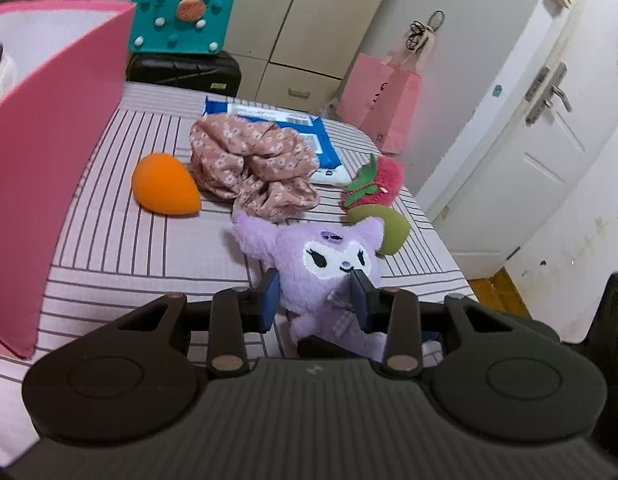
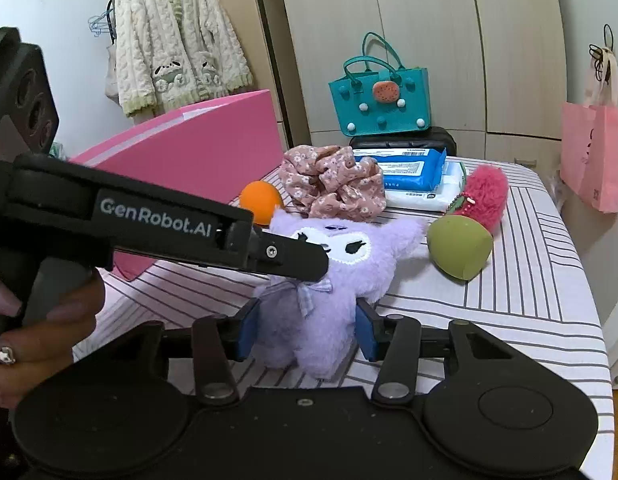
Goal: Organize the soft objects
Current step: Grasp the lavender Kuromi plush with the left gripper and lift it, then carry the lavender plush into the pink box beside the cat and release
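A purple plush toy (image 1: pixel 329 268) stands on the striped table (image 1: pixel 129 248). My left gripper (image 1: pixel 315 296) is shut on the plush toy at head height. In the right wrist view the plush toy (image 2: pixel 329 280) sits between the pads of my right gripper (image 2: pixel 309 330), which close on its lower body. The left gripper (image 2: pixel 305 258) reaches in from the left there. Behind lie an orange sponge (image 1: pixel 165 189), a floral scrunchie (image 1: pixel 253 160), a green sponge (image 2: pixel 459 246) and a red fuzzy strawberry charm (image 2: pixel 483 196).
A pink open box (image 1: pixel 57 128) stands at the left of the table, with something white inside. Blue wipe packs (image 2: pixel 409 168) lie at the back. A teal bag (image 2: pixel 383 92) sits on a black case beyond the table. The table's right edge drops toward a white door (image 1: pixel 541 132).
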The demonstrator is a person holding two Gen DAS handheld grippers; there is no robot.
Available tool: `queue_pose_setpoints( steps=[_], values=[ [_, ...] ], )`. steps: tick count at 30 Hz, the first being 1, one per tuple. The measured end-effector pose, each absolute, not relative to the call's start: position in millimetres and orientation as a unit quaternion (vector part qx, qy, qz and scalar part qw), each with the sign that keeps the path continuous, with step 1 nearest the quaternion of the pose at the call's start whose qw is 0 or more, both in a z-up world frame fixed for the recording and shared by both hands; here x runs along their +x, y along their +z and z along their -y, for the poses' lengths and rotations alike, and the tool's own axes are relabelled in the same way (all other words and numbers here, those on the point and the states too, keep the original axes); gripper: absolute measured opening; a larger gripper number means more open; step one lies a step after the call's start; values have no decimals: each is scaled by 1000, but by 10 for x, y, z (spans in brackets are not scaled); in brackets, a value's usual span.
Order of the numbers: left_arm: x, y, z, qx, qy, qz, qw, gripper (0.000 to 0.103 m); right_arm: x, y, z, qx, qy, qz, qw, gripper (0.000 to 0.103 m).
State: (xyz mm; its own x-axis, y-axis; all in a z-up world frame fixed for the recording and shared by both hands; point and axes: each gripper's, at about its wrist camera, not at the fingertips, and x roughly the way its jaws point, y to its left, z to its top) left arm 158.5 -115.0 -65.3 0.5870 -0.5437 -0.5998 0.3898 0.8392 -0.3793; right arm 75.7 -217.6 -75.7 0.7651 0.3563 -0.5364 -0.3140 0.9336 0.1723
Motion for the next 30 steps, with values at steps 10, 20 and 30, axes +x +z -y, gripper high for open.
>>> queue_pose_setpoints(
  steps=[10,20,30],
  values=[
    [1437,-286,1027,-53,-291,-370,881,36,701,-424,2108,43,204,-323,923,54],
    [1272,203,715,-17,-296,-343,891,36,685,-22,1921,45,267,-321,908,54],
    [1189,669,264,-26,-258,-300,918,36,779,414,1506,-5,310,-281,908,54]
  ],
)
